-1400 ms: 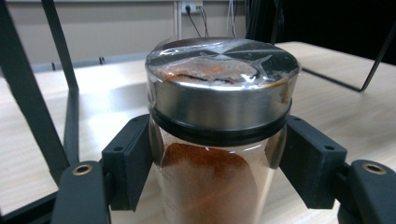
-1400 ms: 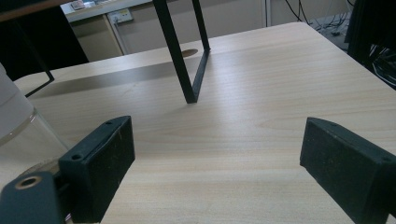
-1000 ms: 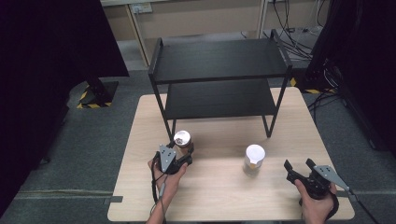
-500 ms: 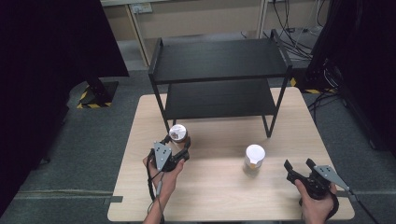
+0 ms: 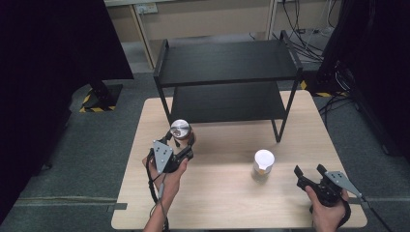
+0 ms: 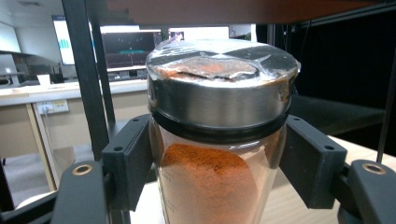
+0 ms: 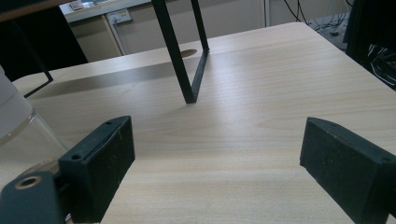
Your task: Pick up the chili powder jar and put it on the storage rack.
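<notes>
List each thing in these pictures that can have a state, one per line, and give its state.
Spice jar: upright, metal lid on, partly filled with orange powder, gripped by the left claw.
White-lidded jar: upright on the table, lid on, untouched.
Left claw: shut on the spice jar.
Right claw: open, holding nothing.
Black shelf rack: standing on the table, both shelves bare.

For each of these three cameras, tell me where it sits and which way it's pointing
High view: above the person's side, facing forward and down on the table; both forearms, left gripper, right gripper.
Left gripper view: on the left gripper, along its jaws clamping the spice jar.
Right gripper view: on the right gripper, across the table toward a shelf leg; jaws open.
Shared: jar, shelf.
</notes>
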